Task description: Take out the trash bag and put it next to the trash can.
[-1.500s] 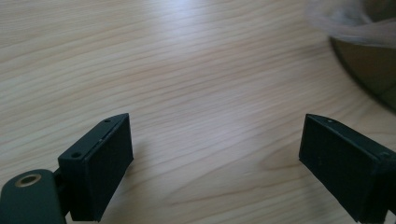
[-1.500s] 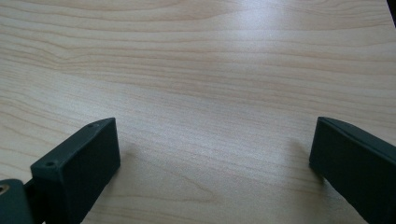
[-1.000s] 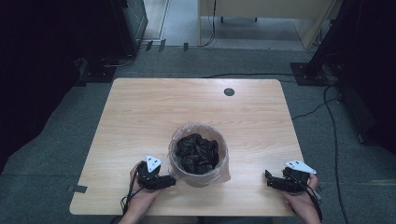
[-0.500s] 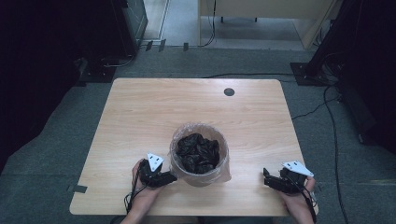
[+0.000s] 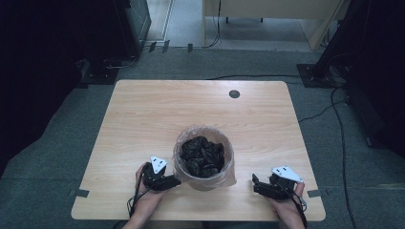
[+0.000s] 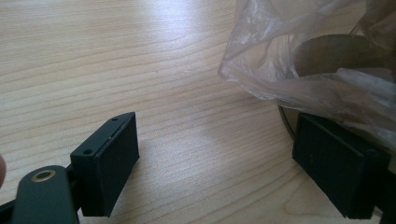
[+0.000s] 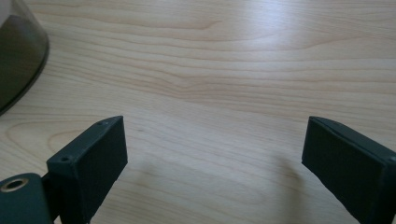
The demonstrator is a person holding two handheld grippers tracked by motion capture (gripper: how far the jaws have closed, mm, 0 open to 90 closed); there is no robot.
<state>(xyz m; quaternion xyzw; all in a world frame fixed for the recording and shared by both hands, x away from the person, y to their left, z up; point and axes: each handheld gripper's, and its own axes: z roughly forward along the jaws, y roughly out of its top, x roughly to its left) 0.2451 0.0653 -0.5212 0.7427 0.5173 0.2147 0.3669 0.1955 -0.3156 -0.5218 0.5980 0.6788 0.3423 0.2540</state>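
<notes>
Room, seen from above. Floor (image 5: 47, 157): grey-green carpet, evenly lit near the counter (image 5: 157, 109), darker toward both sides. Counter: light wood grain, rounded corners, one small dark round cap (image 5: 234, 94) near its far edge; soft glare on the surface. Far side: pale wooden furniture (image 5: 267, 7) on thin legs, with a strip of lighter floor (image 5: 179, 21) beside it. Left: a dark cabinet (image 5: 129, 19) in deep shadow. Right: a dark stand on a flat base (image 5: 317, 74). Black cables (image 5: 344, 143) trail over the carpet on the right and behind the counter.
</notes>
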